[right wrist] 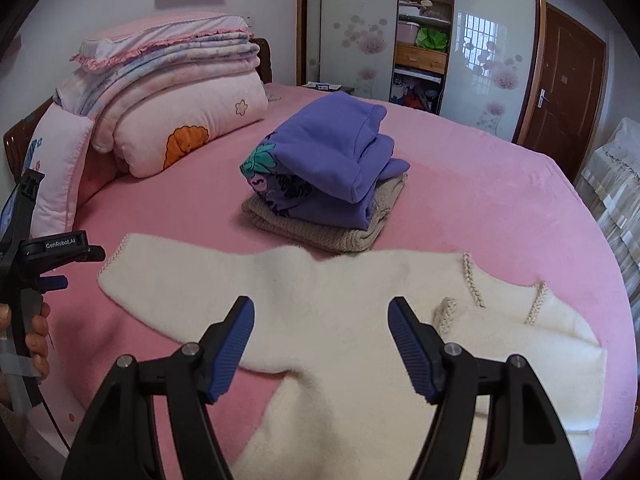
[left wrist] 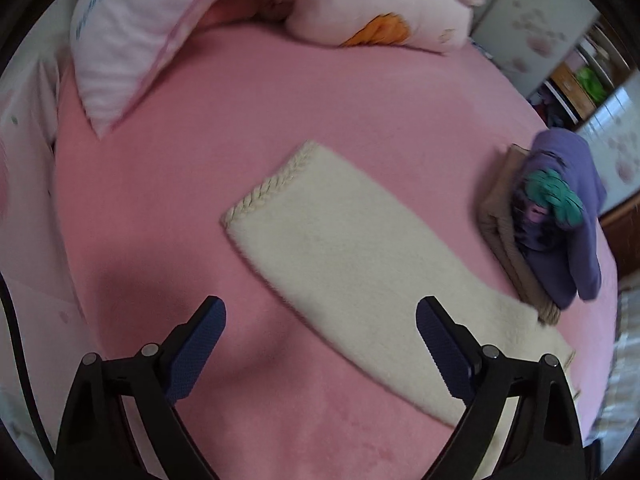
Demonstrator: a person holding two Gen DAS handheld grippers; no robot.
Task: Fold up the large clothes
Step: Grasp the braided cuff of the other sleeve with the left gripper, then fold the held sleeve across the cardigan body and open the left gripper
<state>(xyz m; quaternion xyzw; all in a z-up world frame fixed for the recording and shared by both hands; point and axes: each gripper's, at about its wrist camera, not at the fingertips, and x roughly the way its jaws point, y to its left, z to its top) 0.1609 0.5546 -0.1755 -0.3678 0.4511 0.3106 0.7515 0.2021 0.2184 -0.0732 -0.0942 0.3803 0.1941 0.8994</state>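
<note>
A cream fuzzy sweater [right wrist: 360, 320] lies flat on the pink bed [right wrist: 480, 200], one sleeve stretched out to the left; its braided collar [right wrist: 472, 284] is at the right. In the left wrist view that sleeve [left wrist: 340, 248] runs diagonally, its braided cuff [left wrist: 268, 184] at the far end. My left gripper [left wrist: 320, 344] is open and empty, above the sleeve near its shoulder end; it also shows in the right wrist view [right wrist: 60, 264] at the left edge. My right gripper [right wrist: 320, 340] is open and empty above the sweater's body.
A stack of folded clothes, a purple sweatshirt [right wrist: 336, 152] on a beige knit [right wrist: 320, 232], sits on the bed behind the sweater. Folded pink quilts and pillows [right wrist: 168, 92] lie at the headboard. A wardrobe [right wrist: 424, 32] and a door [right wrist: 568, 76] stand beyond.
</note>
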